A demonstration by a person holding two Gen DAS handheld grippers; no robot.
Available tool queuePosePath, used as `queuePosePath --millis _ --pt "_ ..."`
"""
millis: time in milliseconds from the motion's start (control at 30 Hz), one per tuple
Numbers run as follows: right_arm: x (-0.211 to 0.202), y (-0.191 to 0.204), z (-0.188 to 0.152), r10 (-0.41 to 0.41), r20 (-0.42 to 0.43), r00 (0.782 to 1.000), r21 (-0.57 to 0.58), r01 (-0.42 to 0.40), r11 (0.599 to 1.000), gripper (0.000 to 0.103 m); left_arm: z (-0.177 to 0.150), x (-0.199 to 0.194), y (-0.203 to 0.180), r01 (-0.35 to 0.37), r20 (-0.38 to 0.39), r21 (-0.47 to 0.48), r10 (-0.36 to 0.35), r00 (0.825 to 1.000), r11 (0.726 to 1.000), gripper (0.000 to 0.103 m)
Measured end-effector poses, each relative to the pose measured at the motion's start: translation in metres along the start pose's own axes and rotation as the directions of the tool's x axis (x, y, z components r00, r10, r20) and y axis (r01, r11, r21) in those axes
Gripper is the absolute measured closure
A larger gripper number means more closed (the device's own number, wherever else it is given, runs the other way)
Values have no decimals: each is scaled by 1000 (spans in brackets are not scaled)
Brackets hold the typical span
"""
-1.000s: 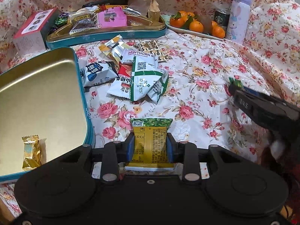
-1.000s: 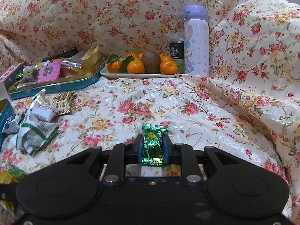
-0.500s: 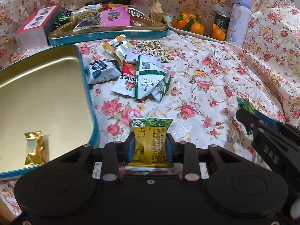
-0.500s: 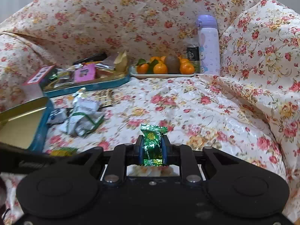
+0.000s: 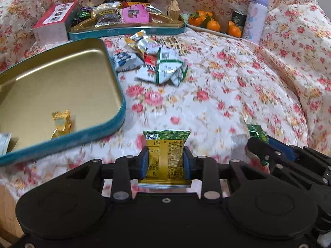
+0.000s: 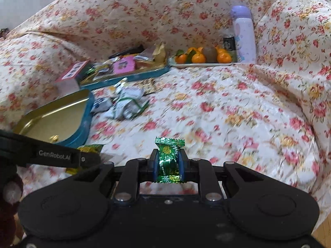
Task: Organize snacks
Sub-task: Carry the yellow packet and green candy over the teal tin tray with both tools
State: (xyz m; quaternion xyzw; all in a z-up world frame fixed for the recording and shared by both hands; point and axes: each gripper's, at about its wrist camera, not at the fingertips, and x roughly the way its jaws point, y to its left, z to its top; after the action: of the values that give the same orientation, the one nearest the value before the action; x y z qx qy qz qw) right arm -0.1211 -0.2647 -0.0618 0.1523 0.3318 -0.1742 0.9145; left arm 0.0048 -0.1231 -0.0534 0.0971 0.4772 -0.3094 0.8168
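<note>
- Flowery cloth (image 5: 238,86) all over, under everything.
- Big gold tin (image 5: 58,82) with a blue rim at 10 o'clock in the left view; one little gold candy (image 5: 61,122) inside, near the front rim.
- Second tin (image 5: 128,28) at 12 o'clock, full of snacks, with a pink-topped box (image 5: 52,23) just beside it.
- Pile of loose snack packs (image 5: 157,62) at 12 o'clock, between the two tins.
- Purple bottle (image 6: 244,35) at 1 o'clock, next to a tray of oranges (image 6: 203,56).
- Left gripper (image 5: 165,162) pinching a yellow snack pack (image 5: 165,155), up off the cloth.
- Right gripper (image 6: 168,164) pressed tight on a small green candy (image 6: 168,159), up off the cloth too.
</note>
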Motion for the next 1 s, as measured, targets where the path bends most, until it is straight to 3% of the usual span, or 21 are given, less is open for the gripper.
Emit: queuePosePath --millis 200,400,567,667,800,1000 --pt "-13 16 -18 59 -83 995 -35 -62 997 83 -24 -16 14 -7 -42 -25 6 999 1000 62" --pt "-18 42 -37 137 -195 971 -90 -157 984 83 -45 -30 37 -53 -74 -55 49 996 997 62" --pt "-21 73 -47 188 -240 952 -158 -229 960 83 -54 -48 57 -92 -55 -98 86 995 991 62" --pt "-21 92 -46 199 -229 953 -226 -251 941 83 -50 -62 72 -102 -19 -123 101 995 987 62" --pt "-16 108 -34 255 -231 939 -215 -305 928 83 -32 -75 94 -132 39 -141 139 989 981 62" --pt "-9 134 -12 278 -196 940 -247 -321 914 83 8 -80 126 -224 139 -143 244 960 964 62"
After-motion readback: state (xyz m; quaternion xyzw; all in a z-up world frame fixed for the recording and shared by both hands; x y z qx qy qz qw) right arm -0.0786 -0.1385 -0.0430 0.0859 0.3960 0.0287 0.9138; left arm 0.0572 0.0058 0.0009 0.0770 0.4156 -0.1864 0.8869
